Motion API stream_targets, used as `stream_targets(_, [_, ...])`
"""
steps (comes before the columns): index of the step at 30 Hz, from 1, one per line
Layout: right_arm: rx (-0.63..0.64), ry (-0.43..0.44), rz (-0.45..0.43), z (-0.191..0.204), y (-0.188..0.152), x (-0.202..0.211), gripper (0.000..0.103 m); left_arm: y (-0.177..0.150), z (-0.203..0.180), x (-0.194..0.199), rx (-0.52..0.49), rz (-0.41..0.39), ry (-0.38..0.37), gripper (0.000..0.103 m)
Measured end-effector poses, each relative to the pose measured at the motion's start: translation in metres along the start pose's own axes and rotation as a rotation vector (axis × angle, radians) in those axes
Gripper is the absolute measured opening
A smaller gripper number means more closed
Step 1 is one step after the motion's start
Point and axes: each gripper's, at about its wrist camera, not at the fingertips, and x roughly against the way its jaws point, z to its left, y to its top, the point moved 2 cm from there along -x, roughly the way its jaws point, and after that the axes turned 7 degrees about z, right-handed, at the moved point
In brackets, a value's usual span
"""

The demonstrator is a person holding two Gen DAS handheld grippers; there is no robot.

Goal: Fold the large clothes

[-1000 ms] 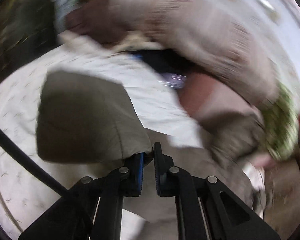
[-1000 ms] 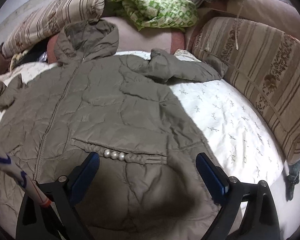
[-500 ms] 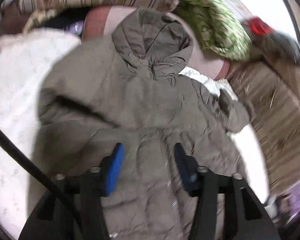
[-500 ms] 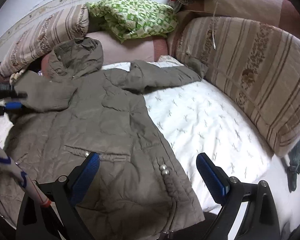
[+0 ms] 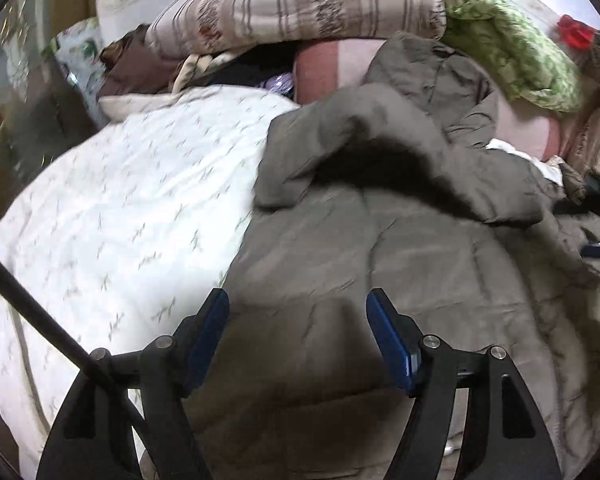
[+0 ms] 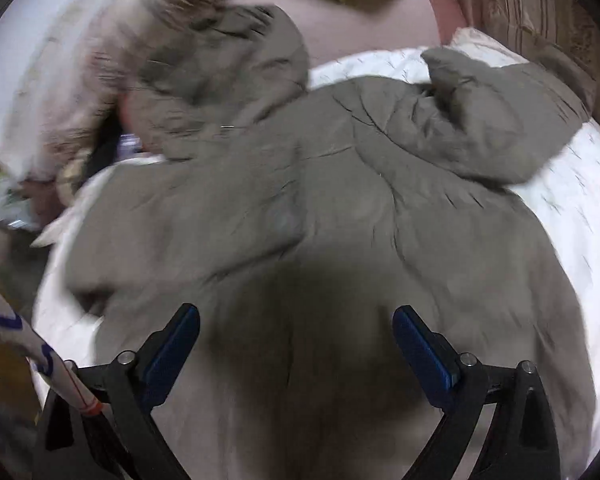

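— Starting at the left gripper (image 5: 298,312): how is it held?

— It is held with its jaws spread wide and nothing gripped between them. It is poised over the lower part of the coat (image 5: 400,264), near the garment's left edge, where the sheet (image 5: 132,200) begins. Whether the blue pads (image 5: 208,336) touch the fabric cannot be told.

— And the right gripper (image 6: 296,324)?

— It is likewise held wide open, with nothing grasped. It is seen above the middle of the coat (image 6: 320,216), and a shadow is cast on the cloth between the fingers.

— Where is the coat laid?

— It is spread on the white printed sheet (image 6: 572,184). One sleeve (image 5: 380,148) is folded across the chest; the other sleeve (image 6: 496,120) is bent beside the body, partly on the sheet. The hood (image 6: 240,68) is propped against a pink cushion (image 6: 364,20) at the far end.

— What is seen beyond it?

— A striped pillow (image 5: 300,4) and a green patterned cloth (image 5: 512,52) are piled behind the hood. The right view is blurred, so finer detail cannot be made out.
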Motion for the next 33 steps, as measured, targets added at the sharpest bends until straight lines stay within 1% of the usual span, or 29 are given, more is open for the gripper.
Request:
stream_targets(2, [-0.029,-0.045,0.003,0.005,0.018,-0.023,0.092,0.001,-0.006,-0.009,0.002,0.024,-0.025,0.07])
stream_targets(3, [-0.048,-0.064,0.006,0.006,0.026,-0.034,0.086,0.002,-0.006,-0.01,-0.006,0.031,-0.033,0.07])
stream_targets(4, [-0.074,-0.07,0.017,0.007,0.033,-0.044,0.074,0.002,-0.011,-0.01,-0.015,0.027,-0.031,0.07])
stream_targets(5, [-0.092,-0.056,0.037,0.011,0.037,-0.052,0.064,0.002,-0.015,-0.009,-0.022,0.02,-0.032,0.07])
stream_targets(6, [-0.092,-0.03,0.057,0.015,0.04,-0.058,0.038,0.001,-0.016,-0.007,-0.027,0.016,-0.035,0.07])
stream_targets(7, [-0.08,-0.002,0.076,0.019,0.042,-0.059,0.028,0.001,-0.018,-0.005,-0.033,0.01,-0.039,0.07])
stream_targets(8, [-0.05,0.004,0.082,0.025,0.045,-0.056,0.025,0.002,-0.019,-0.005,-0.034,0.008,-0.039,0.07])
stream_targets(9, [-0.026,-0.002,0.063,0.028,0.047,-0.049,0.023,0.002,-0.021,-0.004,-0.033,0.007,-0.043,0.07])
stream_targets(10, [0.001,-0.045,0.036,0.028,0.051,-0.042,0.022,0.002,-0.021,-0.002,-0.03,0.01,-0.052,0.07])
stream_targets(13, [0.019,-0.251,-0.046,0.013,0.063,-0.024,0.021,-0.001,-0.022,0.001,-0.028,0.01,-0.057,0.07])
stream_targets(15, [0.01,-0.365,-0.064,-0.006,0.066,-0.022,0.022,-0.003,-0.026,0.0,-0.037,0.013,-0.05,0.07])
stream_targets(16, [0.011,-0.373,-0.056,-0.013,0.065,-0.021,0.025,-0.004,-0.027,-0.002,-0.039,0.023,-0.056,0.07])
stream_targets(17, [0.01,-0.347,-0.033,-0.021,0.063,-0.023,0.025,-0.006,-0.027,-0.005,-0.033,0.037,-0.062,0.07])
stream_targets(18, [0.0,-0.316,-0.021,-0.025,0.062,-0.024,0.03,-0.007,-0.026,-0.007,-0.028,0.048,-0.062,0.07])
stream_targets(19, [-0.03,-0.271,-0.019,-0.035,0.06,-0.018,0.038,-0.009,-0.025,-0.011,-0.023,0.057,-0.054,0.07])
stream_targets(20, [-0.057,-0.239,-0.025,-0.044,0.057,-0.009,0.043,-0.01,-0.025,-0.012,-0.021,0.056,-0.042,0.07])
stream_targets(21, [-0.074,-0.201,-0.04,-0.054,0.054,0.002,0.05,-0.011,-0.026,-0.012,-0.02,0.051,-0.032,0.07])
stream_targets(23, [-0.095,-0.178,-0.088,-0.076,0.053,0.029,0.053,-0.012,-0.028,-0.013,-0.028,0.044,-0.019,0.07])
stream_targets(25, [-0.126,-0.201,-0.142,-0.116,0.052,0.057,0.054,-0.014,-0.032,-0.016,-0.043,0.039,0.007,0.072])
stream_targets(26, [-0.147,-0.217,-0.153,-0.132,0.054,0.064,0.054,-0.015,-0.034,-0.018,-0.048,0.04,0.017,0.074])
stream_targets(27, [-0.196,-0.24,-0.164,-0.162,0.056,0.073,0.054,-0.016,-0.035,-0.02,-0.052,0.041,0.024,0.074])
stream_targets(28, [-0.233,-0.25,-0.17,-0.182,0.059,0.077,0.054,-0.016,-0.036,-0.021,-0.055,0.042,0.028,0.075])
stream_targets(30, [-0.344,-0.283,-0.188,-0.242,0.063,0.087,0.054,-0.017,-0.035,-0.023,-0.054,0.044,0.033,0.077])
stream_targets(31, [-0.376,-0.298,-0.194,-0.261,0.066,0.089,0.054,-0.017,-0.034,-0.024,-0.049,0.046,0.033,0.079])
stream_targets(33, [-0.422,-0.358,-0.21,-0.302,0.076,0.091,0.054,-0.017,-0.032,-0.028,-0.04,0.055,0.025,0.082])
